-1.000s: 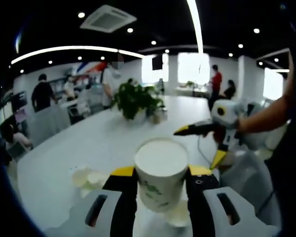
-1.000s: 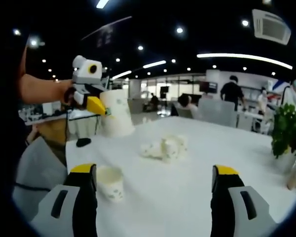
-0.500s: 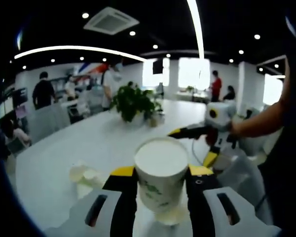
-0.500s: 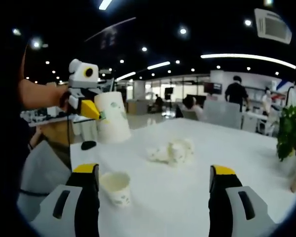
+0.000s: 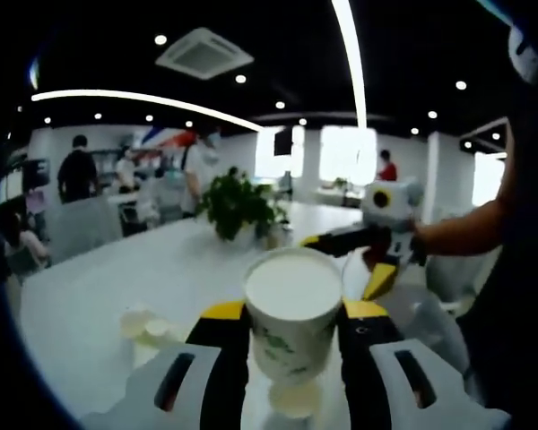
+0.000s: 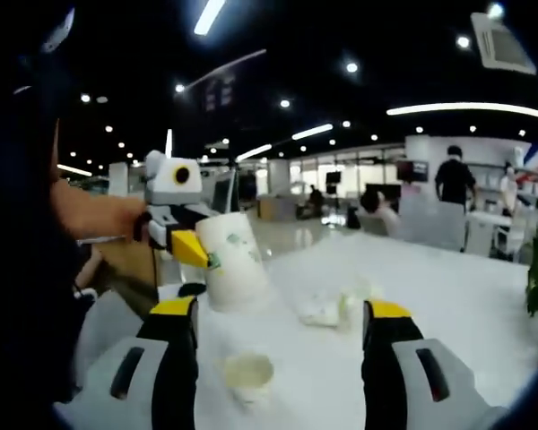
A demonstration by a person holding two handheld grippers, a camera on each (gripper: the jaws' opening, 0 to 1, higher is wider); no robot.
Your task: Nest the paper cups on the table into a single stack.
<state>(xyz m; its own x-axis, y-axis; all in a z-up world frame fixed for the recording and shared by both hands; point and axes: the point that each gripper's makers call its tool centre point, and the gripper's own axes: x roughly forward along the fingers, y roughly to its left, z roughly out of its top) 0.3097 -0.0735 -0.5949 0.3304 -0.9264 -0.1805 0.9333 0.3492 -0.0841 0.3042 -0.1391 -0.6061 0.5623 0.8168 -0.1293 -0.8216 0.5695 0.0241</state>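
My left gripper (image 5: 292, 321) is shut on a white paper cup (image 5: 292, 313) with a green print, held upright above the white table (image 5: 117, 278). Just below it stands a second paper cup (image 5: 294, 399), mouth up. In the right gripper view the left gripper (image 6: 190, 240) holds its cup (image 6: 233, 262) tilted, above and left of the standing cup (image 6: 248, 377). My right gripper (image 6: 280, 322) is open, its yellow-tipped jaws either side of the standing cup and nothing between them. The right gripper (image 5: 363, 255) shows in the left gripper view, open, to the right.
Crumpled paper cups (image 5: 143, 325) lie on the table, also crumpled cups (image 6: 327, 306) beyond the standing cup. A potted plant (image 5: 239, 202) stands farther back. A black mouse-like object (image 6: 191, 289) lies near the table's edge. People stand among desks in the background.
Both views have shifted as the hands moved. The held cup now sits closer above the standing cup, and the right gripper's jaws have come somewhat nearer together around it.
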